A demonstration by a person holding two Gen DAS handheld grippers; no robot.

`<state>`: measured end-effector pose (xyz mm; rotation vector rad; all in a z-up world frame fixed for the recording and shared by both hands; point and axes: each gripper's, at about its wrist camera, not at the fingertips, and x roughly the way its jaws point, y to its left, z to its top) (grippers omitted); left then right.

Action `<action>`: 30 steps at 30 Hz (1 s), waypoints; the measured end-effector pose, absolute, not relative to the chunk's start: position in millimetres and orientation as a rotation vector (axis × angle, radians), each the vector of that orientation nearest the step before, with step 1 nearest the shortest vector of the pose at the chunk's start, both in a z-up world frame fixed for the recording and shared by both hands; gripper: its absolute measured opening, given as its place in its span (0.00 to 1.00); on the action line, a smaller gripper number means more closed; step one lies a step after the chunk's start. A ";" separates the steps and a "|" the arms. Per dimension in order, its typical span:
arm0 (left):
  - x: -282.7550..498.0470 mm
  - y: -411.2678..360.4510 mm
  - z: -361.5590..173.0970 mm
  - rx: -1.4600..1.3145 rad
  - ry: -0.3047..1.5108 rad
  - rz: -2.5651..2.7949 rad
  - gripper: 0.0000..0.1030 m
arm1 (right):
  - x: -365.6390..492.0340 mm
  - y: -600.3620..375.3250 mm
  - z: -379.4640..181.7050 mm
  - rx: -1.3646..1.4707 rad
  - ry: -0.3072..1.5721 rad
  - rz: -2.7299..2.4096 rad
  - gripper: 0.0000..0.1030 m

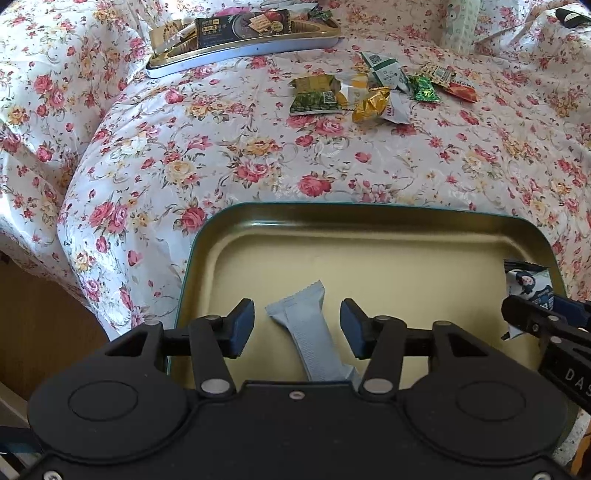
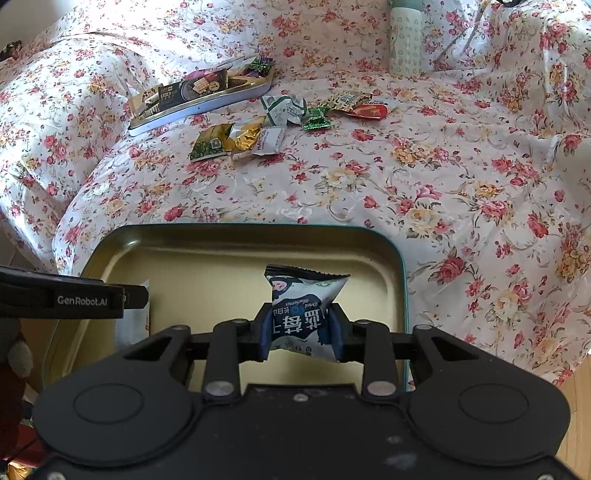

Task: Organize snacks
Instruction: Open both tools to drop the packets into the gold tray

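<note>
Black matte plastic makes up the left gripper [image 1: 297,326], its blue-padded fingers spread with a flat grey-blue snack bar [image 1: 314,332] lying between them on the tin floor, untouched by either pad. That bar's wrapper is dull and finely ribbed, with a sawtooth crimp at its far end.

Largest of all is the floral cloth [image 1: 258,158], glossy white fabric printed with red and yellow roses, draped in soft folds over the whole surface. On it sits the near tin [image 2: 400,266], a rounded-corner rectangular metal tray with a teal outer rim and a smooth pale gold lining, shallow-walled.

Over its right side the right gripper [image 2: 299,332] pinches a puffy pillow-shaped blueberry packet [image 2: 306,295], white and dark blue with printed characters and a serrated top edge; the blue pads press its lower half from both sides, and it stands upright above the tin floor.

Farther back lies a second tin [image 1: 258,50], long, low and silver-walled, filled with a dark cracker box [image 1: 242,26] and gold-foil wrappers. Between the two tins, well apart from the near one, a loose scatter of small snacks [image 1: 369,92] rests on the cloth: a crinkled gold foil sweet, green foil pieces, a white sachet, a red packet. A pale green patterned cylinder [image 2: 406,40] stands upright at the back.
</note>
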<state>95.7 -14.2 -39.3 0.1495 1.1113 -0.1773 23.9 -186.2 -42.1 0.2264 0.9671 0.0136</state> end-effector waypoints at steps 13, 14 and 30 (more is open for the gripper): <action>88.1 -18.0 -36.2 0.170 1.063 -0.184 0.62 | 23.8 -184.6 -40.3 0.240 0.956 0.022 0.38; 87.3 -17.5 -34.8 0.165 1.051 -0.187 0.62 | 23.7 -184.4 -40.2 0.241 0.954 0.024 0.40; 80.7 -15.7 -18.5 0.138 0.863 -0.213 0.80 | 21.4 -184.5 -36.6 0.240 0.905 0.027 0.57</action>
